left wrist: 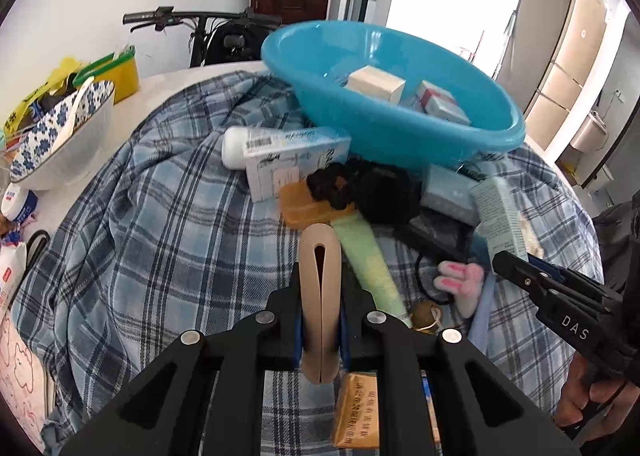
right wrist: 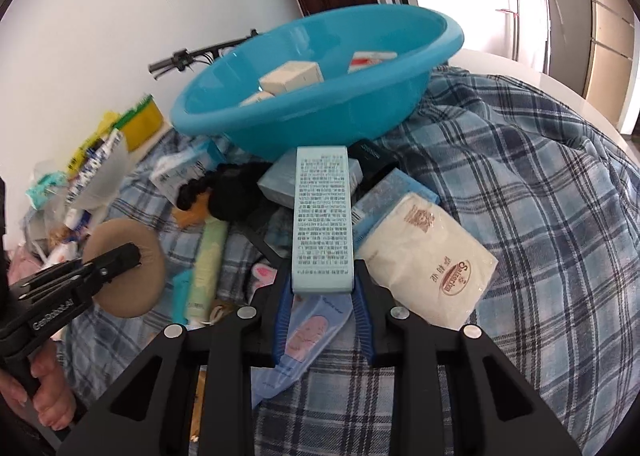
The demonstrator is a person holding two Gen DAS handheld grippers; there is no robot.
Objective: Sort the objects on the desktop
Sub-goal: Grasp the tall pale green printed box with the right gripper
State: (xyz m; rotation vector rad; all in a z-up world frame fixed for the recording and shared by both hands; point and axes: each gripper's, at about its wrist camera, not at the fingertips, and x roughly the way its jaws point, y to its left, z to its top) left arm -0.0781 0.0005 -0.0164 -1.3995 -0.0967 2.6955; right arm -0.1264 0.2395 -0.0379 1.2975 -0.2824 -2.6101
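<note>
Plaid cloth (left wrist: 140, 215) covers my counter, with the blue basin (right wrist: 320, 111) as sorting bin behind the clutter, so my left gripper (left wrist: 320, 320) clenches a tan powder puff (left wrist: 320, 296) edge-on and my right gripper (right wrist: 322, 296) grips a pale-blue printed box (right wrist: 323, 215) by its end, both lifted clear for dropping in.

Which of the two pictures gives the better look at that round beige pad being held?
The right wrist view. There the beige pad shows its broad round face, pinched at the edge by the left tool. The left wrist view shows the same pad only edge-on, as a narrow folded strip between that tool's fingers, so its round shape is lost.
</note>
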